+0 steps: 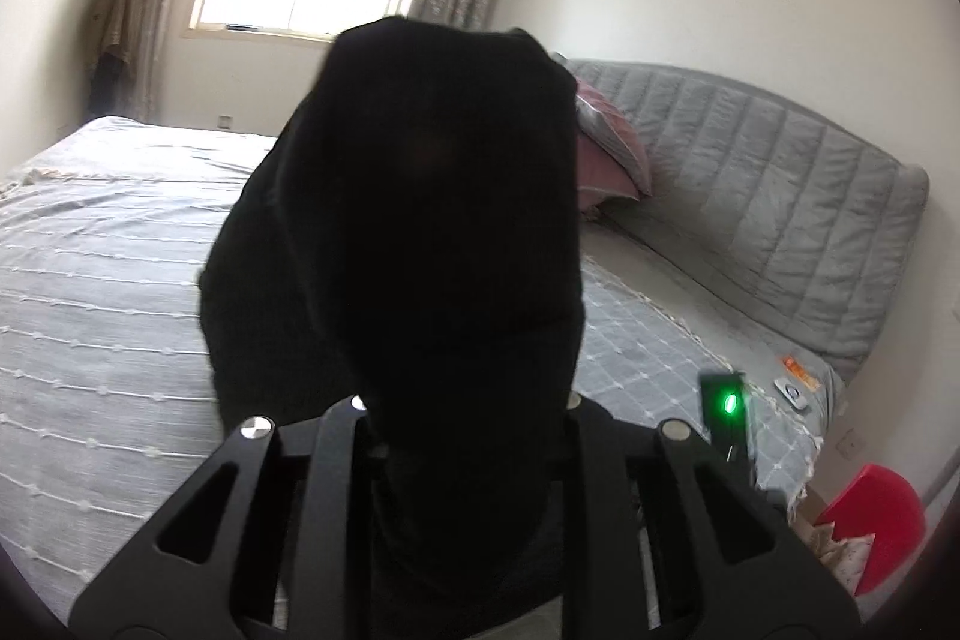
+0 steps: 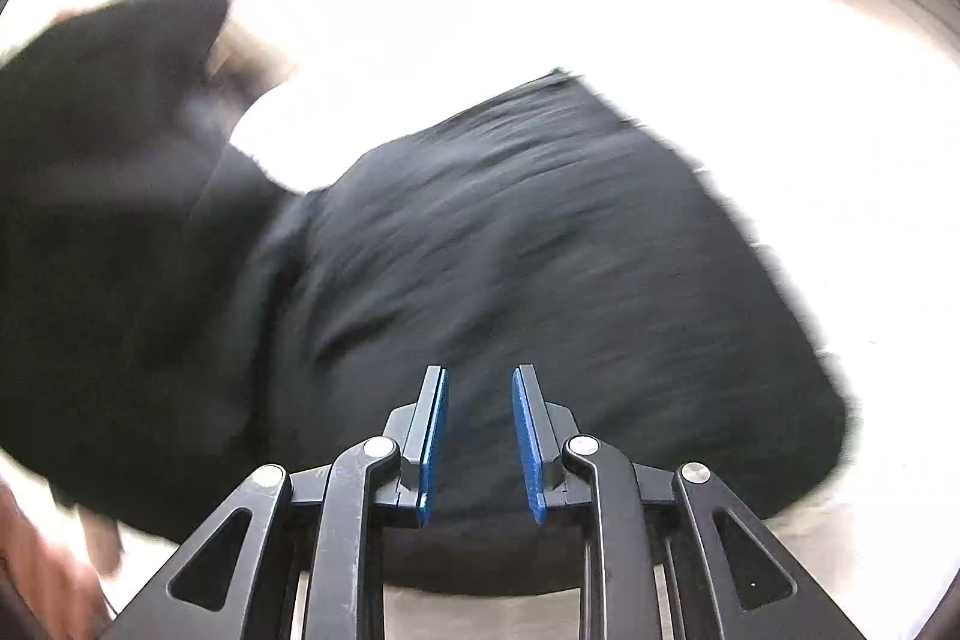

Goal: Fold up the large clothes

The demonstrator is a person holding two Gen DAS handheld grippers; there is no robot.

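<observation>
black garment (image 1: 420, 232); pale grey bedspread (image 1: 108, 250) with white stitched stripes; grey quilted headboard (image 1: 780, 178); pink pillow (image 1: 612, 142), perhaps patterned; blue pads (image 2: 528, 436).

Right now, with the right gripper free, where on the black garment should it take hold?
Probably the far upper corner of the black garment, where its edge meets the pale bed cover. That corner lies flat and exposed, so the right gripper, jaws apart and empty, could come over the cloth from the near side. The left gripper already holds cloth. The view is blurred.
</observation>
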